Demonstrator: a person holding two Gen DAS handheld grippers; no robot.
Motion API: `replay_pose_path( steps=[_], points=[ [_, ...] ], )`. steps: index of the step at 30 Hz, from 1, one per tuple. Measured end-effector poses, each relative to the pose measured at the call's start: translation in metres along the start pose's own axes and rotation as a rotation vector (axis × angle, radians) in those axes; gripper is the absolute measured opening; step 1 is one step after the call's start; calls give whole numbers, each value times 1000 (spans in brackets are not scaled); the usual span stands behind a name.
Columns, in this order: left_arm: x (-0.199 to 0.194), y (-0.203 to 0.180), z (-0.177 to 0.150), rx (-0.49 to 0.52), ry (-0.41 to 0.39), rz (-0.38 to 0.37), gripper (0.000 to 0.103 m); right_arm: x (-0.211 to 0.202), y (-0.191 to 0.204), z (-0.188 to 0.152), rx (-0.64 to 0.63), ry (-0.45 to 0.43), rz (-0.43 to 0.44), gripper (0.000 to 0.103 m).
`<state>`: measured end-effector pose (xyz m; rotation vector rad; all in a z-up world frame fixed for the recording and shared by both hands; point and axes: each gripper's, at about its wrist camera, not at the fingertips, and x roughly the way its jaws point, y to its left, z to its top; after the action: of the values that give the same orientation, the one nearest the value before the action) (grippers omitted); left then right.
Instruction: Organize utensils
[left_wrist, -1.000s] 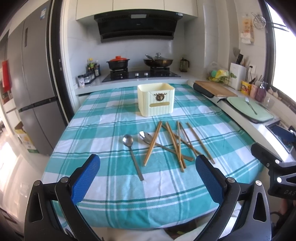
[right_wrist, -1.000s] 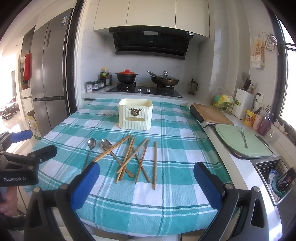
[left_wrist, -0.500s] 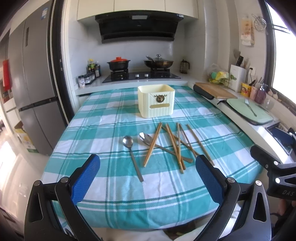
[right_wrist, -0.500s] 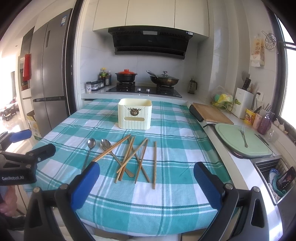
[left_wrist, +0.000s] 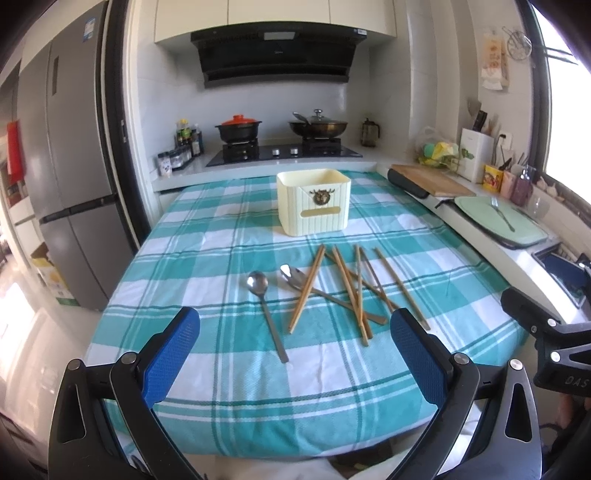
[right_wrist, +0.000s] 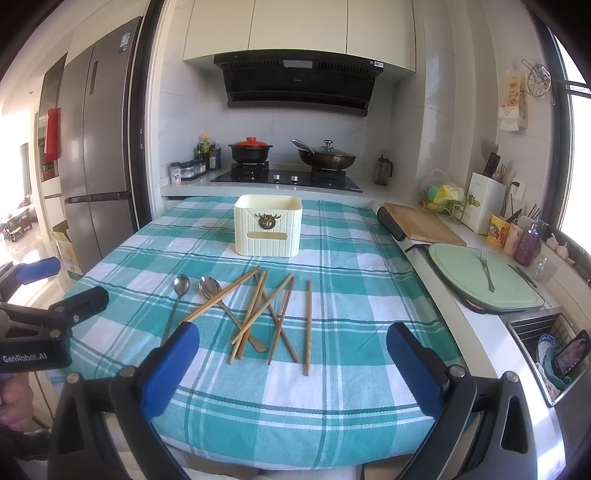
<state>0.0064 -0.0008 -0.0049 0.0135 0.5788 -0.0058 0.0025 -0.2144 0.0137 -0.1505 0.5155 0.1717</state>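
Note:
A cream utensil holder (left_wrist: 313, 202) (right_wrist: 268, 230) stands upright at the far middle of the teal checked tablecloth (left_wrist: 207, 258). In front of it lie two metal spoons (left_wrist: 266, 306) (right_wrist: 176, 301) and several wooden chopsticks (left_wrist: 345, 286) (right_wrist: 266, 310) in a loose crossed pile. My left gripper (left_wrist: 295, 350) is open and empty above the near table edge, short of the spoons. My right gripper (right_wrist: 291, 354) is open and empty, just short of the chopsticks.
A counter on the right holds a wooden board (right_wrist: 421, 221), a green board (right_wrist: 484, 277) with a fork, and a sink (right_wrist: 546, 347). A stove with pots (left_wrist: 280, 147) is behind the table. A fridge (left_wrist: 70, 177) stands left.
Both views have crept slightly forward and up toward the table. The utensils and holder have not moved. Both grippers stay open.

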Motion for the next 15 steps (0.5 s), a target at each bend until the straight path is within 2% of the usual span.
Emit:
replay_pose_path(
  steps=[8,15],
  points=[
    [-4,15,0,-79,-34,-60,103,3,-4,-7,9,-1,-2,103],
    [2,12,-3,-55,1,-53,103,6,-7,-8,22,-25,19,103]
  ],
)
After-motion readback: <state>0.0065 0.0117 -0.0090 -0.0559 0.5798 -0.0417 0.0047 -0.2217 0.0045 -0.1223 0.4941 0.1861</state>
